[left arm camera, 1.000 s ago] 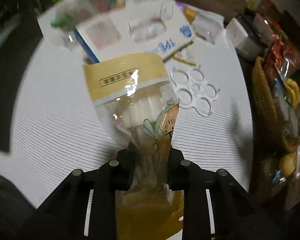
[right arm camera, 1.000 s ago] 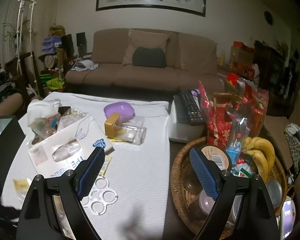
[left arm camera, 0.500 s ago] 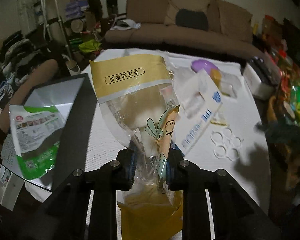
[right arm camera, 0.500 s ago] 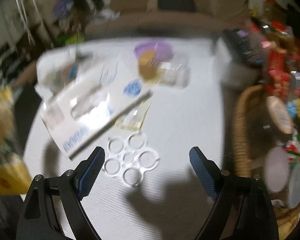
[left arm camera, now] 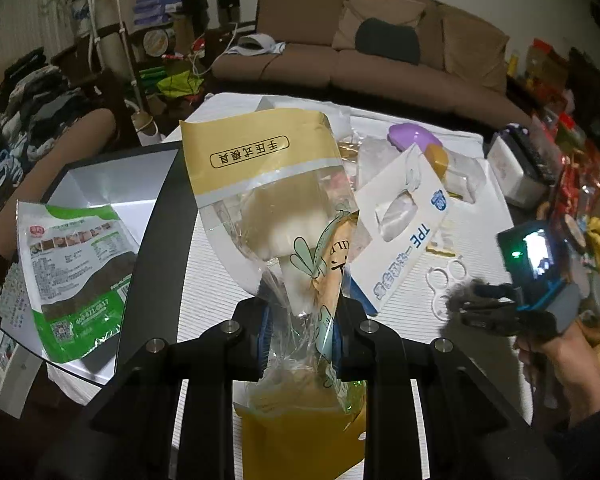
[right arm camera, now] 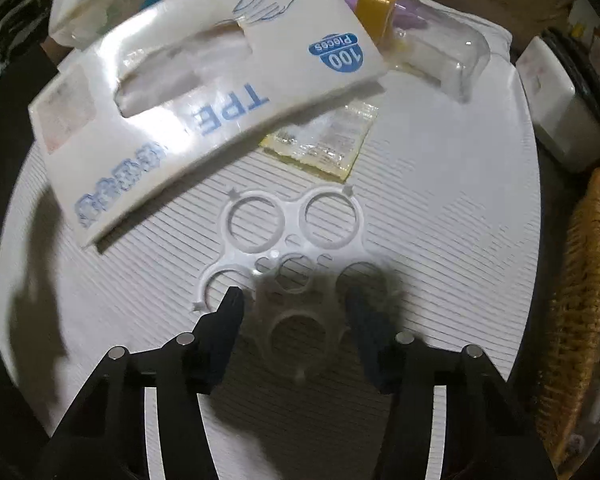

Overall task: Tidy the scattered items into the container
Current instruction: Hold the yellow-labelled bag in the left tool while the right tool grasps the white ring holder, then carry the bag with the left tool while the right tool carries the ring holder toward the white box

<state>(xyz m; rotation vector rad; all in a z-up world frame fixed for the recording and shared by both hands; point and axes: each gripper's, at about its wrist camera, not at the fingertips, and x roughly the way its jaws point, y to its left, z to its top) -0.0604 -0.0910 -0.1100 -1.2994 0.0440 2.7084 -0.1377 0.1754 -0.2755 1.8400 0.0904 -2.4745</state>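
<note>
Ring holder (right arm camera: 288, 256) between open right tool (right arm camera: 294, 308) fingers.

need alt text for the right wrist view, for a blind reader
The open right gripper hovers low over a white plastic ring carrier lying flat on a white ribbed mat, jaws either side of its near end. Behind lie a white TPE glove box and a clear sachet; a wicker basket stands at right.

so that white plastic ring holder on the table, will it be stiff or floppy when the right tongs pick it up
Probably bendy: the white ring holder looks like a thin flat sheet that is mostly holes, so it may sag or flex. It lies flush on the ribbed white table cover, so the open right tongs may struggle to get under an edge. It is likely very light and unlikely to roll.
</note>
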